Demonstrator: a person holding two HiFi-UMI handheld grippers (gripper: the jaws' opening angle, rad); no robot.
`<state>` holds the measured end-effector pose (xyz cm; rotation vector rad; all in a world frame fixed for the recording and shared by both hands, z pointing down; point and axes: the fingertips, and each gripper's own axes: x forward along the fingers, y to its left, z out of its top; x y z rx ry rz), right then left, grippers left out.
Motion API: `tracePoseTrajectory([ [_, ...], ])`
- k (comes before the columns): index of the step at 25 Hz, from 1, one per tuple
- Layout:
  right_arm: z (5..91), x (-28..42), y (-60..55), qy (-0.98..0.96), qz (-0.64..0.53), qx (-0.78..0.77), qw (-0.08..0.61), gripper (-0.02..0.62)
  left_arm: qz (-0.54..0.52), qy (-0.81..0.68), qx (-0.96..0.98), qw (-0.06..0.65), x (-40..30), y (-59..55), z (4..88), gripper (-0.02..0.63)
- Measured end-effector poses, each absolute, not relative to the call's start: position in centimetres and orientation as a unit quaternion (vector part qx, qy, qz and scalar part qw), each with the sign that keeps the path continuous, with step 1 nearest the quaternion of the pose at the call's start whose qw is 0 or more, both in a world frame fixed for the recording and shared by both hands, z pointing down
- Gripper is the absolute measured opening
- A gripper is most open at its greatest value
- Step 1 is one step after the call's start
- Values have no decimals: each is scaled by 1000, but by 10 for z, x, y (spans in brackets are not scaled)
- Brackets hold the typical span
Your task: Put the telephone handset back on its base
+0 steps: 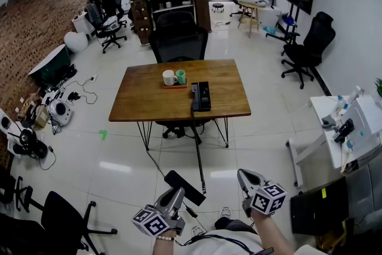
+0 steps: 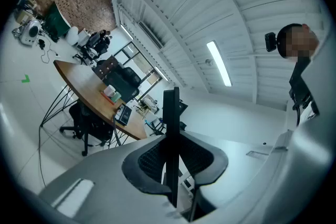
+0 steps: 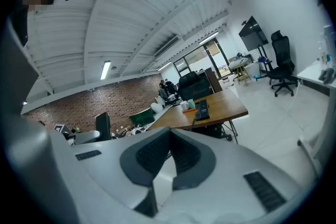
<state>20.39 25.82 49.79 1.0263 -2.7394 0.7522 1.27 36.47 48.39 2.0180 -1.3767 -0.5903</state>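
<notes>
Left tongs were clamped on the black handset, held low over the floor right by the person. Right tongs next to them were closed up, nothing in them. Curly cord ran off to the base, which sat way off on the wooden surface, just right of a white mug and green cup.

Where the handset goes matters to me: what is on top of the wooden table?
A black telephone base near the front edge, and left of it a tray with a white cup and a green cup. The cups cover the tray's floor.
</notes>
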Motion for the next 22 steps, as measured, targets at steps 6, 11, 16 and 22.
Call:
tracePoseTrajectory([
  [6,497,195,258,-906,245,338,60,0,-230,-521,762,307,3,365,484,71],
  [11,498,191,266,-905,244,344,61,0,-232,-518,765,306,-5,371,484,71],
  [16,507,187,285,-899,253,352,62,0,-225,-512,770,306,-12,380,484,71],
  [22,514,176,299,-898,255,352,64,0,-220,-510,772,311,-20,395,493,71],
])
